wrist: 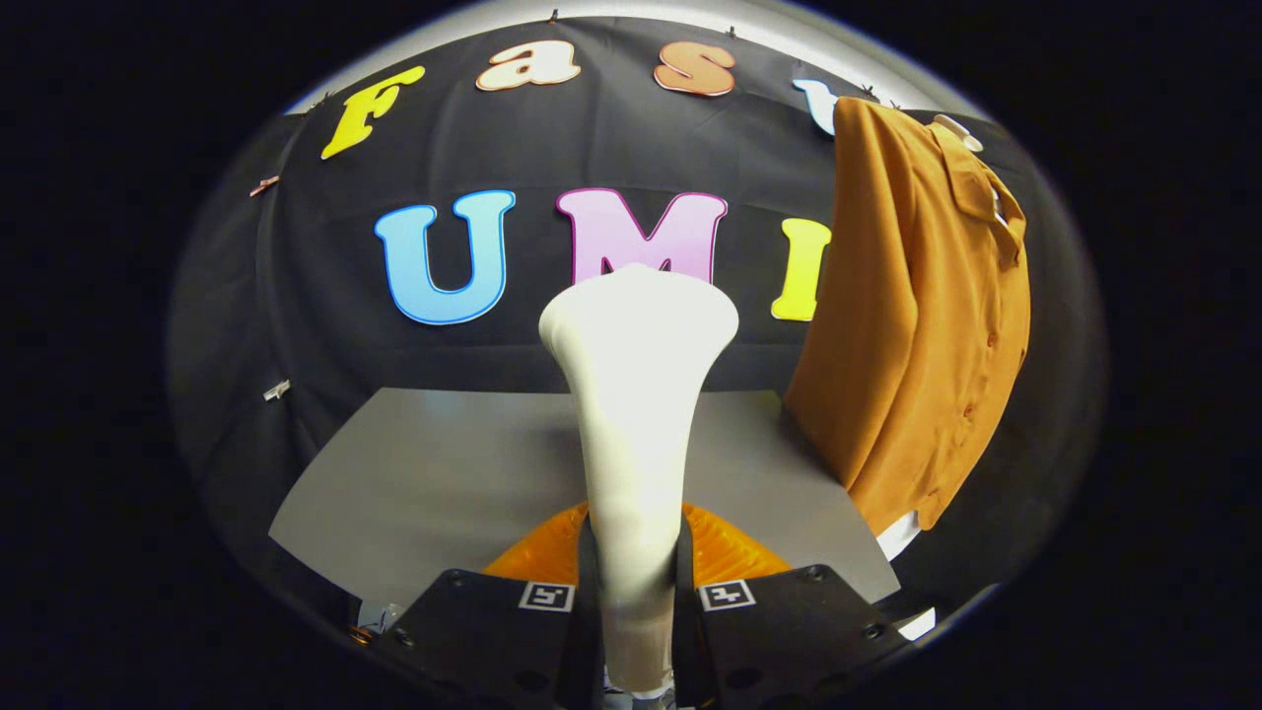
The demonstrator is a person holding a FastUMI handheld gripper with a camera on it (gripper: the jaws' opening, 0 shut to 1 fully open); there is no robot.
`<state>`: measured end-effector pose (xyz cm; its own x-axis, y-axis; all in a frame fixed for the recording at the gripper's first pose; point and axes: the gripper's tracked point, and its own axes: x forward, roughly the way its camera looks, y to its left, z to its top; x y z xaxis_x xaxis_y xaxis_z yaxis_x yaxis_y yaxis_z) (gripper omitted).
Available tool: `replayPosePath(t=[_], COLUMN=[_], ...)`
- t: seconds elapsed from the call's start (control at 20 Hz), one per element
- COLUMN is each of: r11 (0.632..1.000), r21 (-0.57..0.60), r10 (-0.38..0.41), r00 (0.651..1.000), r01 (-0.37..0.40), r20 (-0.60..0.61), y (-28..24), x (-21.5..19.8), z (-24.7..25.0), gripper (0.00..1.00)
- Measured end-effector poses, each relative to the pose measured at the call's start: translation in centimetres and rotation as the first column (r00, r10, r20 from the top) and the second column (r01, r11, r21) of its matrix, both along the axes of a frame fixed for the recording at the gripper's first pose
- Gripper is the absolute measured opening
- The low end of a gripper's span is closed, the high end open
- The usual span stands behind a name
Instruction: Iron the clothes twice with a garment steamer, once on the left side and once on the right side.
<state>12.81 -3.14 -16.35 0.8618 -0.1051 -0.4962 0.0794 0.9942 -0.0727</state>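
The steamer point(636, 394) stands upright between the fingers of the gripper point(636, 592), which are closed onto its narrow handle from both sides; its wide head rises beyond them. The smooth, rigid body is probably slippery and top-heavy, so a low, firm grip on the handle suits it. The shirt point(927, 316) hangs well off to the right, soft and likely to sway. A grey table point(434, 473) lies below.

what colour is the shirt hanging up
Burnt orange, plain; the shirt hangs beyond the gripper, seen in the gripper view.
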Motion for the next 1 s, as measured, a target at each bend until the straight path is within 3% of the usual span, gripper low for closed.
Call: replayPosePath(t=[0.55, 0.85, 1.0], r11=[0.996, 0.973, 0.967], r21=[0.003, 0.009, 0.018], r10=[-0.087, -0.227, -0.254], r00=[0.984, 0.96, 0.953], r01=[0.088, 0.229, 0.254], r20=[0.153, 0.164, 0.168], y=[0.1, -5.7, -8.5], x=[-9.9, -13.3, -13.1], z=[5.6, 6.5, 6.9], gripper=[0.31, 0.31, 0.3])
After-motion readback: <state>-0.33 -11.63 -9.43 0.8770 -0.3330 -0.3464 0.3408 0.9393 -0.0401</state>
